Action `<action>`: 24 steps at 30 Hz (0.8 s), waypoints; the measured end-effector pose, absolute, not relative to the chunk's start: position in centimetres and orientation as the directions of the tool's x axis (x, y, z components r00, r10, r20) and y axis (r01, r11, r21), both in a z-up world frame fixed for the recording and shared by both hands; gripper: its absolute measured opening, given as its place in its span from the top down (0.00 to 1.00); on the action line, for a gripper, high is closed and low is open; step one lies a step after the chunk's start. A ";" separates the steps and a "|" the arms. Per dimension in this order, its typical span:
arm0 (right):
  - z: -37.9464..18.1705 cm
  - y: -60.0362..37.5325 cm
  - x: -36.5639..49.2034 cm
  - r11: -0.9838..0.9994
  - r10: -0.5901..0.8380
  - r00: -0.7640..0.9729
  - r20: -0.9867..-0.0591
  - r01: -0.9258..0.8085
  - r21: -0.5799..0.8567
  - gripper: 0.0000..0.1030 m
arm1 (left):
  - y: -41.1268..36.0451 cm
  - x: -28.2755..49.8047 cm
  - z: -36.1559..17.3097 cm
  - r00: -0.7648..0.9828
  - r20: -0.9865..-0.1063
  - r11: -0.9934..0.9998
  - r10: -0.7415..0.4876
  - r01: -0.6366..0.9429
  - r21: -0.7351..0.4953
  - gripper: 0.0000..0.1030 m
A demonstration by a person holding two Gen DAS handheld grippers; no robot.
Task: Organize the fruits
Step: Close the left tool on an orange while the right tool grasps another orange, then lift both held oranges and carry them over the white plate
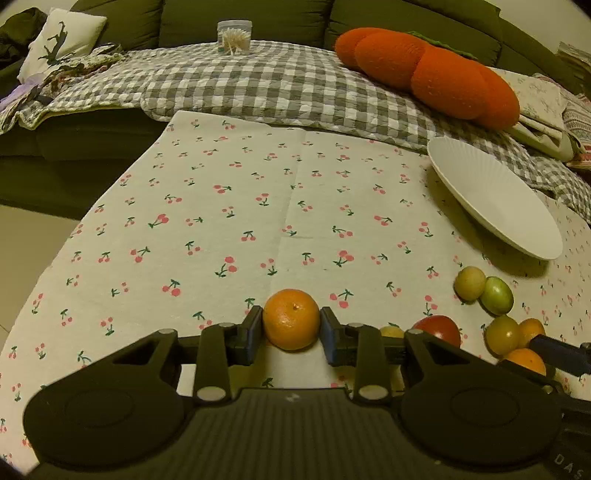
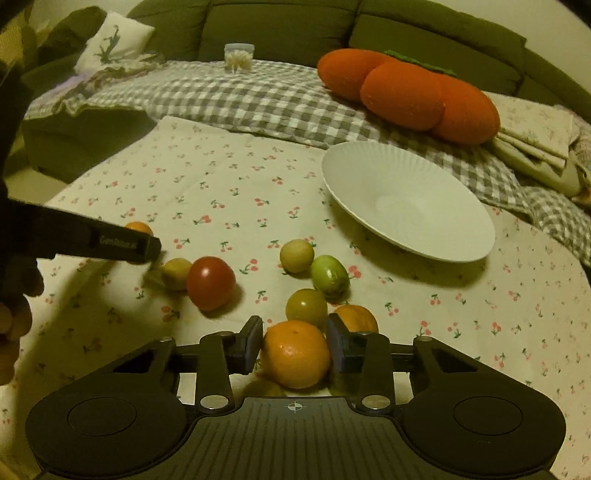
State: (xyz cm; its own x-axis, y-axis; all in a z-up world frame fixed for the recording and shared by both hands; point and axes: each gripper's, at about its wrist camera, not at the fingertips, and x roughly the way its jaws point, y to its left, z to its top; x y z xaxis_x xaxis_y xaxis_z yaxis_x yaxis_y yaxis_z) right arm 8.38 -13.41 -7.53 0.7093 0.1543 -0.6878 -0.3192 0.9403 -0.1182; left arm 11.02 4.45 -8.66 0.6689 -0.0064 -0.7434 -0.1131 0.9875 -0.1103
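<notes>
My left gripper point(image 1: 291, 325) is shut on an orange mandarin point(image 1: 291, 319) low over the cherry-print cloth. My right gripper point(image 2: 295, 343) is shut on another mandarin point(image 2: 295, 354) among the loose fruit. In the right wrist view lie a red tomato point(image 2: 210, 282), a pale yellow fruit point(image 2: 296, 255), a green fruit point(image 2: 329, 276), an olive-green tomato point(image 2: 306, 307), a second orange point(image 2: 356, 318) and a yellowish fruit point(image 2: 176, 274). The empty white plate point(image 2: 408, 206) stands behind them, and shows at the right in the left wrist view point(image 1: 495, 199). The left gripper's body point(image 2: 92, 242) crosses the left side.
A cherry-print cloth point(image 1: 258, 206) covers the table. Behind it lie a grey checked blanket point(image 1: 258, 81), an orange plush cushion point(image 1: 428, 70), a clear jar of cotton swabs point(image 1: 234, 37) and a green sofa point(image 1: 240, 18). Folded cloths point(image 2: 535, 144) lie at the far right.
</notes>
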 end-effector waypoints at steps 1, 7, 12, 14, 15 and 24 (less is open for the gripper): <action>-7.5 -13.5 8.4 0.942 0.160 0.709 -0.687 -0.318 -0.108 0.65 | 4.5 11.0 -8.6 0.668 -0.744 0.987 -0.006 -0.116 -0.112 0.70; -6.9 -13.9 8.3 0.947 0.205 0.703 -0.681 -0.320 -0.045 0.66 | 4.3 10.6 -8.0 0.675 -0.738 0.986 -0.009 -0.115 -0.117 0.70; -6.0 -14.6 8.2 0.949 0.236 0.705 -0.668 -0.315 0.003 0.66 | 4.0 10.3 -7.2 0.690 -0.723 0.987 -0.019 -0.101 -0.123 0.70; -5.6 -15.0 8.2 0.951 0.246 0.705 -0.665 -0.309 0.024 0.66 | 3.9 10.2 -6.9 0.694 -0.719 0.987 -0.031 -0.094 -0.133 0.70; -5.5 -15.2 8.2 0.952 0.250 0.705 -0.663 -0.305 0.035 0.66 | 3.9 10.1 -6.8 0.696 -0.717 0.986 -0.035 -0.093 -0.139 0.70; -4.3 -16.9 8.6 0.955 0.281 0.708 -0.648 -0.274 0.115 0.66 | 3.2 9.6 -5.3 0.721 -0.690 0.985 -0.066 -0.064 -0.160 0.70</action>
State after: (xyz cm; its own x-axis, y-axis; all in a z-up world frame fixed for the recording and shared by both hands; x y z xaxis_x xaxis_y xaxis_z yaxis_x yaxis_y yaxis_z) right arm 8.56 -16.93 -4.33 0.7080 0.2807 -0.6480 -0.2737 0.9550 0.1146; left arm 9.60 3.25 -5.28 0.7211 -0.0658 -0.6897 -0.0635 0.9850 -0.1603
